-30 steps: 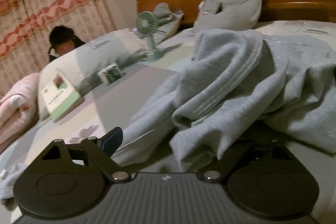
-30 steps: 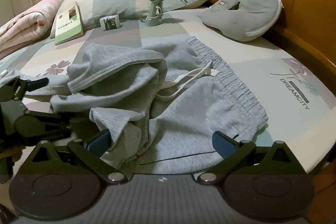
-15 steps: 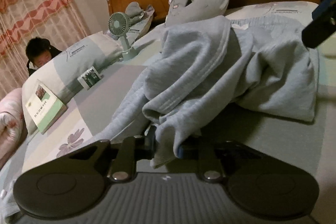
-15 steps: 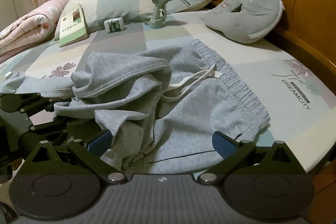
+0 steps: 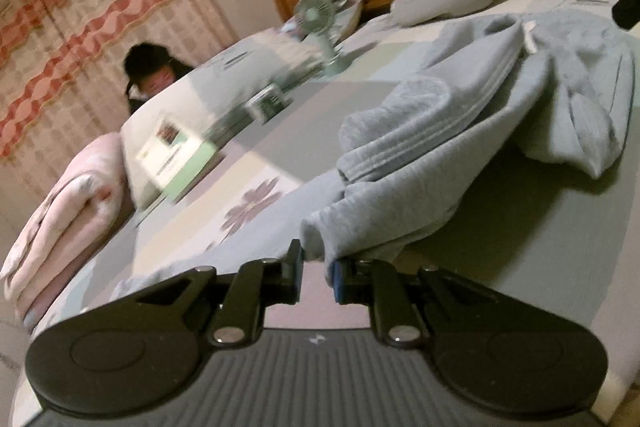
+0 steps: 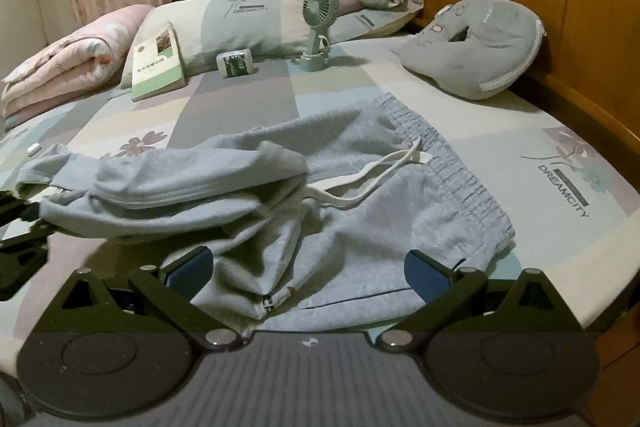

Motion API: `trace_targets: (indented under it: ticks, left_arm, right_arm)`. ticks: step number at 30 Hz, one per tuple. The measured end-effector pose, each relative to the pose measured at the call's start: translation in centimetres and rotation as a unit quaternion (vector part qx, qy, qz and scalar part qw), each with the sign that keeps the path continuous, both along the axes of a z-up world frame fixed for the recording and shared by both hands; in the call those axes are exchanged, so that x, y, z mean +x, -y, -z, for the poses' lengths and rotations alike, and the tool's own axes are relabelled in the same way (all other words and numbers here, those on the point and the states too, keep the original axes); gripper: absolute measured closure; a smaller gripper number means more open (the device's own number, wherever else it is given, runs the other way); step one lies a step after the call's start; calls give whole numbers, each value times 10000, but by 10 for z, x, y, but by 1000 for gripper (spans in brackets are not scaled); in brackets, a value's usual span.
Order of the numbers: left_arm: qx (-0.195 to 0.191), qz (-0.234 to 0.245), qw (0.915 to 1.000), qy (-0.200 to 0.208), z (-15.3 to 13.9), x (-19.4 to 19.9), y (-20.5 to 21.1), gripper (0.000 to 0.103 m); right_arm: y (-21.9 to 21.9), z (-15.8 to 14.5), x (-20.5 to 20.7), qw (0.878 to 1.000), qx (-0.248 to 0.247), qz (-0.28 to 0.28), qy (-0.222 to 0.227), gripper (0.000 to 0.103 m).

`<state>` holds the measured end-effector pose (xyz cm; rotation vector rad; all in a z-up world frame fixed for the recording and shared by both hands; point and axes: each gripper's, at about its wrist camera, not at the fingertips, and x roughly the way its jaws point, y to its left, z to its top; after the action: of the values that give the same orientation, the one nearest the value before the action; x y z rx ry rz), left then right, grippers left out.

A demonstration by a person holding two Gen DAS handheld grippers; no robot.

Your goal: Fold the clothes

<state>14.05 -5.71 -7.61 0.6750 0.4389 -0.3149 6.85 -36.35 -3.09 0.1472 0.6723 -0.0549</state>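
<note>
Bedsheet (image 6: pixel 560 163) printed DREAMCITY, left claw (image 5: pixel 316 269) pinching grey sweatpants (image 6: pixel 360 227) — right claw (image 6: pixel 308 267) agape

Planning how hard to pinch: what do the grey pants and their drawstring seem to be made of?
Grey pants: likely soft cotton-blend fleece knit, matte and slightly fuzzy, draping in limp folds with a ribbed elastic waistband. Drawstring: flat white woven cord, probably cotton, matte.

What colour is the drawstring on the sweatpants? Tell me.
White, or off-white, against the light grey sweatpants. The drawstring shows best in the right wrist view.
</note>
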Motion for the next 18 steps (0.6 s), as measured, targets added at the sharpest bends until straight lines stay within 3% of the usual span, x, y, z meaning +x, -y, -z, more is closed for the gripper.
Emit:
trace_targets:
  ticks: [7, 18]
  left_arm:
    - [40, -690, 9976, -52, -9, -11, -47, 88]
    - [-45, -1063, 9943, 103, -29, -24, -85, 88]
  right_arm:
    - [-5, -4, -6, 10000, 17, -73, 27, 0]
    - [-17, -7, -10, 9998, 25, -207, 12, 0]
